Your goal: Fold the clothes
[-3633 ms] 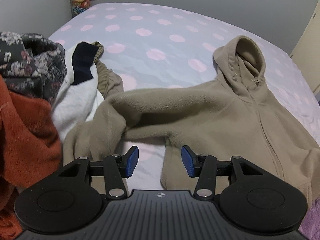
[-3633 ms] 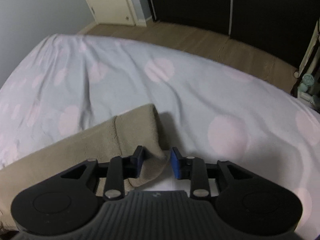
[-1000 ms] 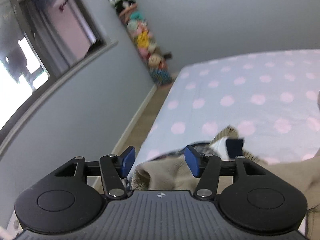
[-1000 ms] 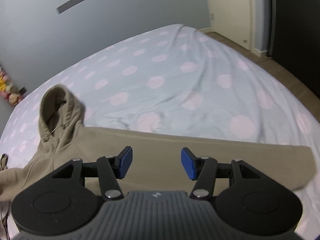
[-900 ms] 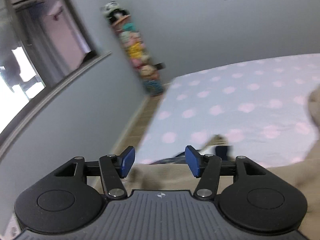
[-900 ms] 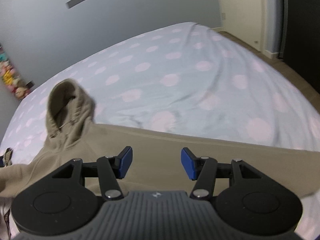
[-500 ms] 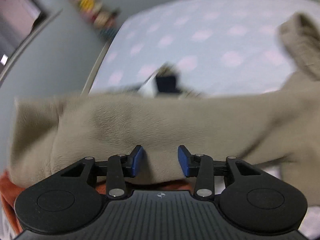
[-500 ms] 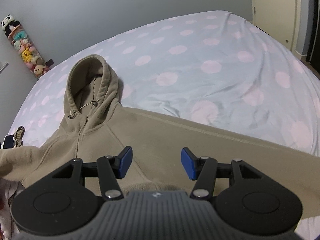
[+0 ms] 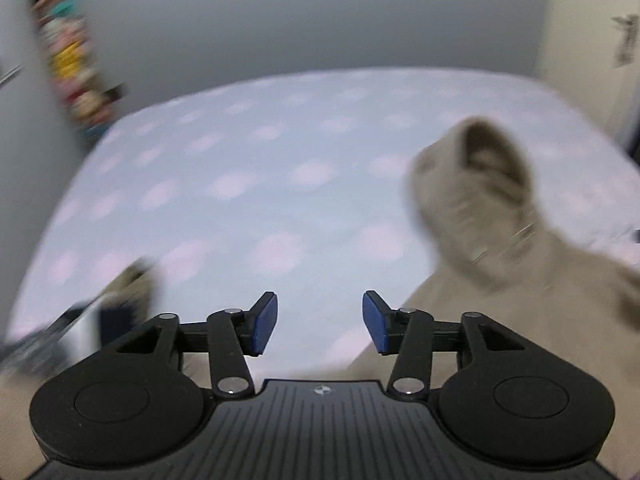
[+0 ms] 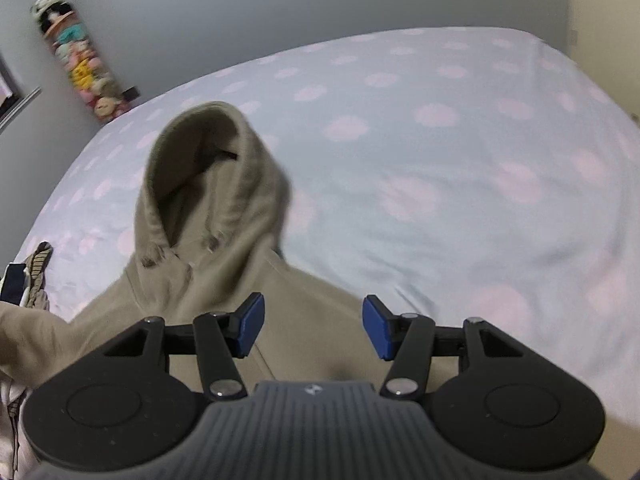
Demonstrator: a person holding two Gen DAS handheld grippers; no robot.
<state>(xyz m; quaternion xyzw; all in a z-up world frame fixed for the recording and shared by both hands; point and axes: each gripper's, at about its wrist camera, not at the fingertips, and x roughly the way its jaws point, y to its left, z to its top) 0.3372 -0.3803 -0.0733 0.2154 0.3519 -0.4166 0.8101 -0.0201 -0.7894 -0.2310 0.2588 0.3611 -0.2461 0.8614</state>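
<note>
- Left wrist view: your left hand-held gripper (image 9: 319,322) is spread wide with nothing between its blue pads, above the polka-dot bed (image 9: 248,184). The tan hoodie (image 9: 492,216) lies blurred at the right of the frame, hood towards the top.
- Right wrist view: your right hand-held gripper (image 10: 312,326) is likewise wide and empty, over the hoodie (image 10: 224,216) at centre left; other clothes (image 10: 28,276) sit at the left edge.
</note>
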